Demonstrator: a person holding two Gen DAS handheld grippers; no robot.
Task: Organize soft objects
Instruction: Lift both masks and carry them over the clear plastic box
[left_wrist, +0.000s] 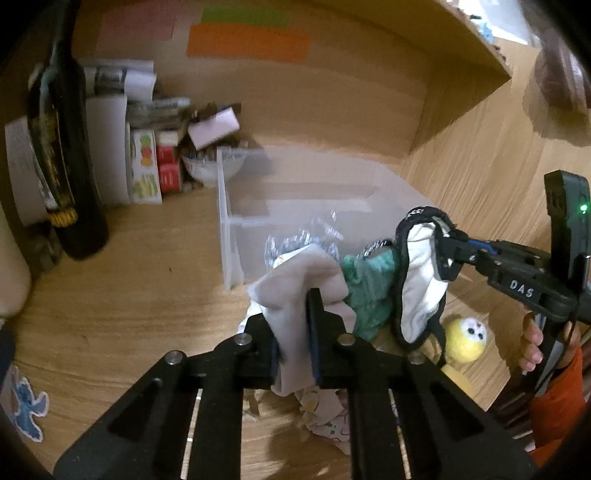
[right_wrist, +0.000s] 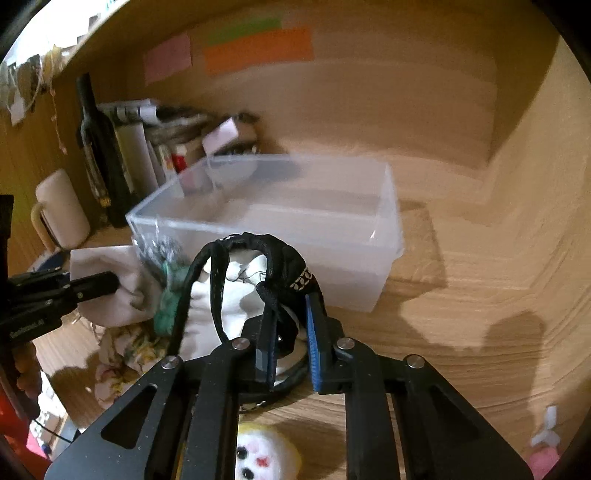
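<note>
My left gripper is shut on a pale grey cloth, held above the wooden desk just in front of a clear plastic bin. My right gripper is shut on a black-and-white garment with a black strap; in the left wrist view it shows at the right. A teal knitted piece hangs between the two cloths. The bin stands right behind both grippers. A yellow plush toy lies on the desk below.
A dark wine bottle, boxes and papers stand at the back left. A white mug is at the left. A patterned cloth lies on the desk under the grippers. A shelf wall rises at the right.
</note>
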